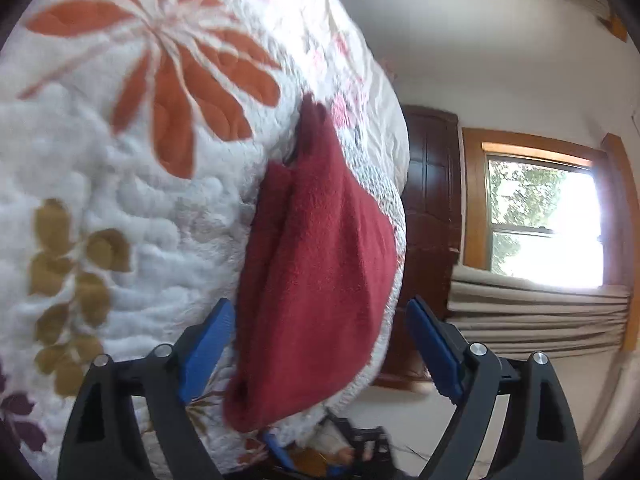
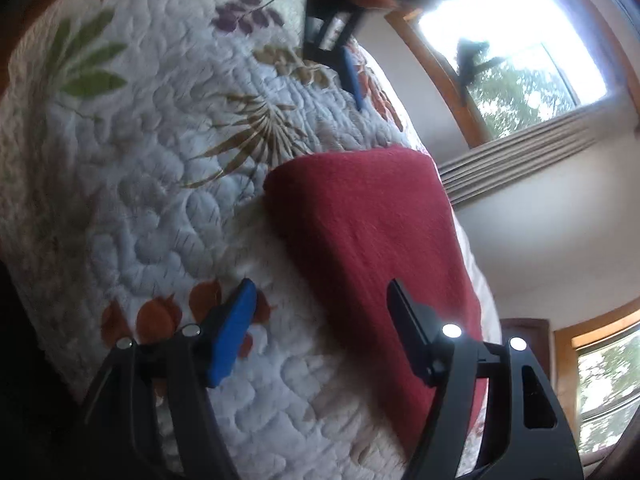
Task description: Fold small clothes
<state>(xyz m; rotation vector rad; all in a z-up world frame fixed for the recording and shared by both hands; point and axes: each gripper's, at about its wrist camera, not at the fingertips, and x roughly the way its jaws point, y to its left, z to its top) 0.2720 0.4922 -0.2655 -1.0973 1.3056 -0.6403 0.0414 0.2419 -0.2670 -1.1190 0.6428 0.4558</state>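
Claws first: the left claw (image 1: 320, 344) had its blue pads spread wide with nothing pinched, hanging right over the near end of the red cloth (image 1: 316, 264). The right claw (image 2: 320, 328) was spread wide too and empty, one finger over the cloth and the other over bare quilt (image 2: 168, 216) just beside it.

That red cloth looked like a small fleecy piece, already doubled over at least once, lying flat on the flowery quilt close to the bed's edge. Beyond the edge were the window (image 1: 544, 220), the pleated curtain (image 1: 536, 316) and a dark wooden door (image 1: 430, 216).

My guess at what could go wrong:
- The cloth sat so near the bed's edge that a sideways nudge from either claw could send it sliding off.
- Fleece is thick and springy, so a shallow pinch might catch only the top layer and peel the fold open.
- The quilt is puffy, so a claw pressed too deep could grab quilt along with the cloth.
- Both views were a bit blurry, so exact alignment was hard to judge.

No brands, labels or readable writing showed anywhere.
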